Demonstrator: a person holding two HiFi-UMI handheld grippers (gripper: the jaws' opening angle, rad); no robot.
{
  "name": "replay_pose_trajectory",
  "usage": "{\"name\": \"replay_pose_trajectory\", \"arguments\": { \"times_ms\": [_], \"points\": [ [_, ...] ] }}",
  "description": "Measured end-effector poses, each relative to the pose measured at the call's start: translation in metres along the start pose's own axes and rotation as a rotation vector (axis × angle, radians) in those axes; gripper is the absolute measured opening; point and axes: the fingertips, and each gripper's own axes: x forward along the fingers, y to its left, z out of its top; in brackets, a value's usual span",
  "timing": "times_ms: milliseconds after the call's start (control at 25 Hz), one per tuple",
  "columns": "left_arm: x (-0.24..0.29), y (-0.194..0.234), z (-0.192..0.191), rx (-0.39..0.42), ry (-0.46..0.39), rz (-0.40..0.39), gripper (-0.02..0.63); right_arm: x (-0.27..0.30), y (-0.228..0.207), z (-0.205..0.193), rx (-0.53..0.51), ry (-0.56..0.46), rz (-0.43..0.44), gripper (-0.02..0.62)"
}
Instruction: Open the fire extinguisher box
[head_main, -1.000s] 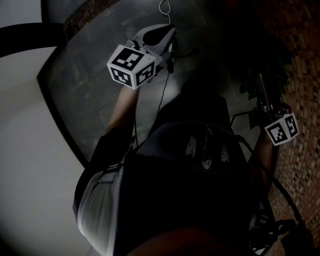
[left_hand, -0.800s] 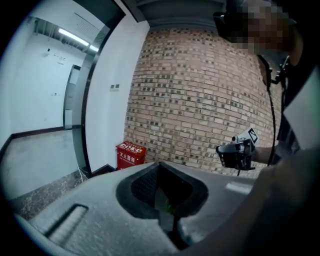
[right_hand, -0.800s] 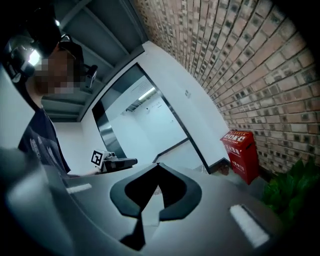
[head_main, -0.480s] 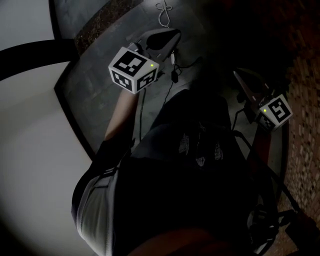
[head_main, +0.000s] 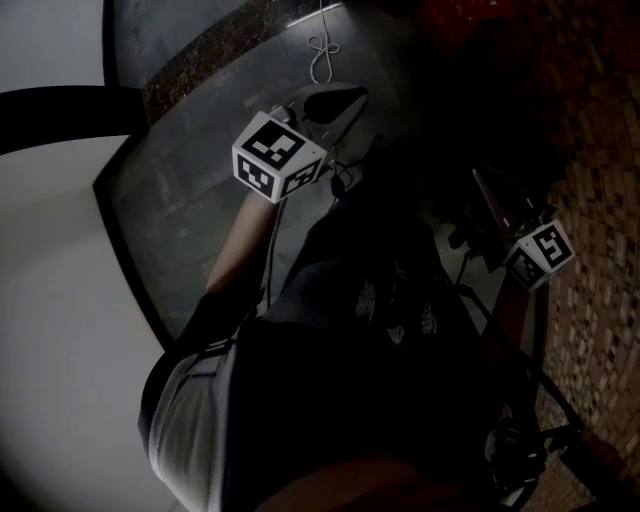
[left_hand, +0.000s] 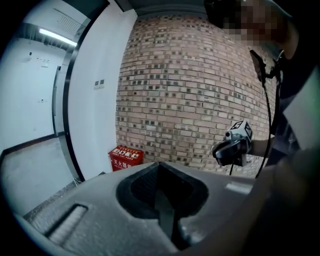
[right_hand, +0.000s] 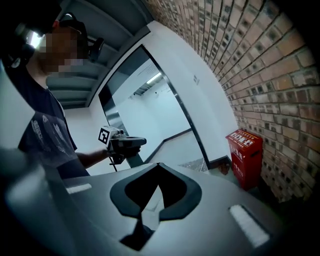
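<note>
Red and upright on the floor (right_hand: 180, 147) against the brick wall (right_hand: 270, 90), the box (right_hand: 244, 157) lies well ahead, right of my right hand-held gripper (right_hand: 159, 165) and left of my left hand-held gripper (left_hand: 159, 164), seemingly nearer the right; both have jaws pressed together, empty.

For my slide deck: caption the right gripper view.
Shut, empty right gripper, with the red fire extinguisher box standing by the brick wall.

Head view was v. dim, right half nearly black; only the left side was bright. Gripper views were well lit, ceiling strip light (left_hand: 55, 36) glowing, w/ fisheye bending & dark corners.
</note>
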Motion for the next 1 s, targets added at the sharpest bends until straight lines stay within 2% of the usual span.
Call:
{"name": "replay_pose_trajectory", "arguments": {
  "times_ms": [120,320,560,720,840,1000],
  "points": [
    [0.018,0.034,0.013,-0.012,-0.038,-0.024,-0.002,0.022,-0.02,0.025,-0.016,0.006,-0.031,0.0],
    [0.014,0.072,0.024,-0.023,-0.087,-0.052,-0.002,0.061,-0.017,0.053,-0.06,0.014,-0.077,0.0],
    [0.016,0.139,0.022,-0.072,-0.108,-0.096,-0.002,0.127,-0.014,0.073,-0.16,0.114,-0.137,0.0],
    [0.016,0.167,0.022,-0.064,-0.116,-0.124,-0.002,0.157,-0.013,0.07,-0.127,0.147,-0.142,0.0],
    [0.015,0.171,0.023,-0.072,-0.133,-0.145,-0.002,0.168,-0.011,0.062,-0.094,0.161,-0.111,0.0],
    [0.014,0.177,0.017,-0.1,-0.144,-0.151,-0.002,0.181,-0.013,0.071,-0.049,0.145,-0.093,0.0]
  ]
}}
